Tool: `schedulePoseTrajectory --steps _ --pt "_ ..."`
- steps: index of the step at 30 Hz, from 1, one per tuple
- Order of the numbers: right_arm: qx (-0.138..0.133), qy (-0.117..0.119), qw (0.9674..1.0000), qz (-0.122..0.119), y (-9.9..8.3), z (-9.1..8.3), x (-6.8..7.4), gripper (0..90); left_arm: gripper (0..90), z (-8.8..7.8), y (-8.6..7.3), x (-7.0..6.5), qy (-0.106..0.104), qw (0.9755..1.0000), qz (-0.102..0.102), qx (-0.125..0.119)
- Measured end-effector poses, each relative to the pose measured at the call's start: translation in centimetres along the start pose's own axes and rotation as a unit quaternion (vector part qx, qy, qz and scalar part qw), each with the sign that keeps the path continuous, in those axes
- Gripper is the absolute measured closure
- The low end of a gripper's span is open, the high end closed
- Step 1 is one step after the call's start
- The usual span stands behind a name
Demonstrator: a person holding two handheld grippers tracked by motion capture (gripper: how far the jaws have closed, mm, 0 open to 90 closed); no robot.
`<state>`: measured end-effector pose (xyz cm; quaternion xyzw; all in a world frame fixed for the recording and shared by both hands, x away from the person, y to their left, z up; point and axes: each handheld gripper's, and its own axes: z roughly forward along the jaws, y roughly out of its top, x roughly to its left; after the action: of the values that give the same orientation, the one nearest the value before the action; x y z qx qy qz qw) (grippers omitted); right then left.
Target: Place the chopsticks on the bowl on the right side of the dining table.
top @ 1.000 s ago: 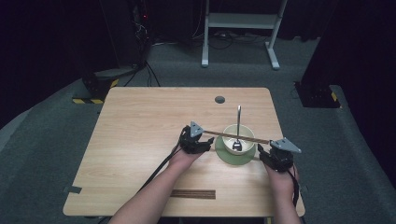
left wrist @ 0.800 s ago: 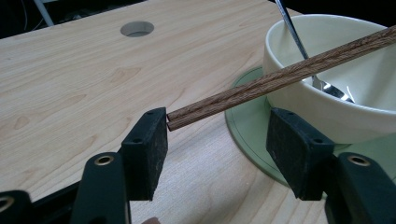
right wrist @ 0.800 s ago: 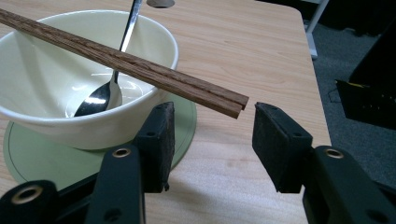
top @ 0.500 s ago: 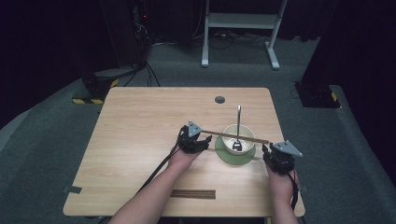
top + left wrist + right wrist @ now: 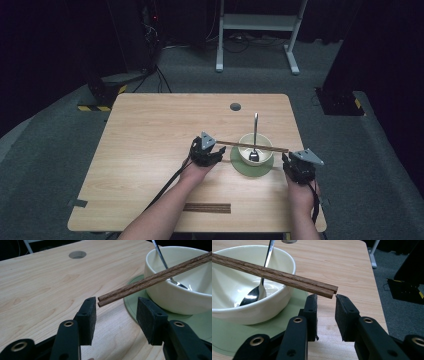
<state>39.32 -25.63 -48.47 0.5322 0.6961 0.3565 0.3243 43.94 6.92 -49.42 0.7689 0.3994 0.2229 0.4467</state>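
With both hand-held grippers' jaws just narrowing, the left (image 5: 116,315) and right (image 5: 325,315) gripping nothing, the chopsticks (image 5: 252,146) lie balanced across the bowl (image 5: 248,156) at centre frame, where a nudge could roll them onto the worktop (image 5: 150,135).

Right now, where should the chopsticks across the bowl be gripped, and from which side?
Probably at the overhanging ends: the chopsticks lie level across the bowl rim, both tips past it. The left gripper and right gripper, jaws just closing but not yet touching, each face one end from outside.
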Motion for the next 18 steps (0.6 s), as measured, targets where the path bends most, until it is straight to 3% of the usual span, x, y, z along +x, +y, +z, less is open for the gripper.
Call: schedulePoseTrajectory --steps 18 --pt "-0.001 -0.001 1.0 0.003 0.15 0.2 -0.22 71.0 62.4 -1.04 -0.62 0.54 0.011 0.9999 -0.001 -0.008"
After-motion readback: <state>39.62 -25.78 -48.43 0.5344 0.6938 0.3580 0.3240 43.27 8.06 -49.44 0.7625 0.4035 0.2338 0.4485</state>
